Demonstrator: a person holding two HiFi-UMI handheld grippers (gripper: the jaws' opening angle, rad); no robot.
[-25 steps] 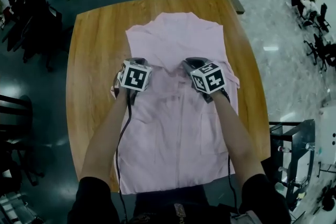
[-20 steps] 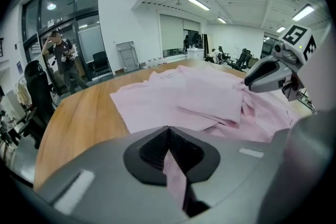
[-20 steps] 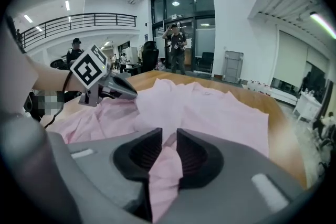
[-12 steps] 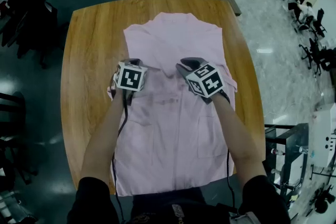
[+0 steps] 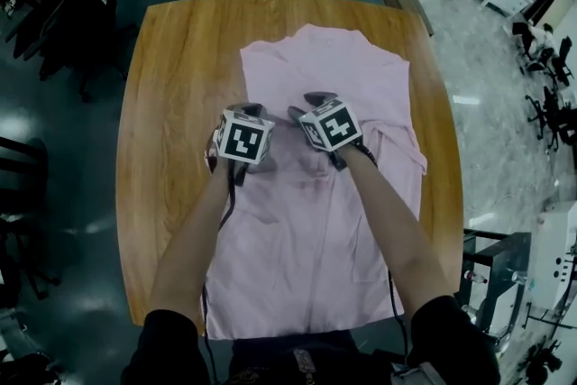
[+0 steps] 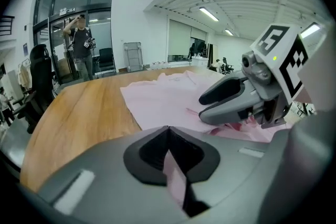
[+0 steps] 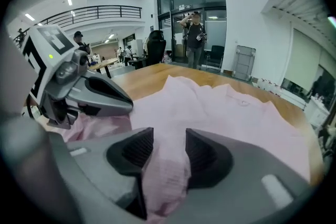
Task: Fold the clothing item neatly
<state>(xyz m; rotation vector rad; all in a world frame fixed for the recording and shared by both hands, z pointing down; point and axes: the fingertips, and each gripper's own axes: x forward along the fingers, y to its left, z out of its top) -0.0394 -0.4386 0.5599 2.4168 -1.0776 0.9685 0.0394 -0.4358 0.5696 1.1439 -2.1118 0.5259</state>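
Left tongs (image 6: 169,134): clamped on a pinch of the pink shirt (image 5: 315,68), probably anchoring the fold. Right tongs (image 7: 169,136), just beside them: jaws have just been opening, with cloth slack between them. The shirt lies on the bench (image 5: 171,59) beneath both.

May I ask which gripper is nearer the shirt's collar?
Right. The right gripper, whose jaws have just been opening with shirt fabric between them, is mid-shirt below the collar; the left gripper is at the shirt's left edge, farther off.
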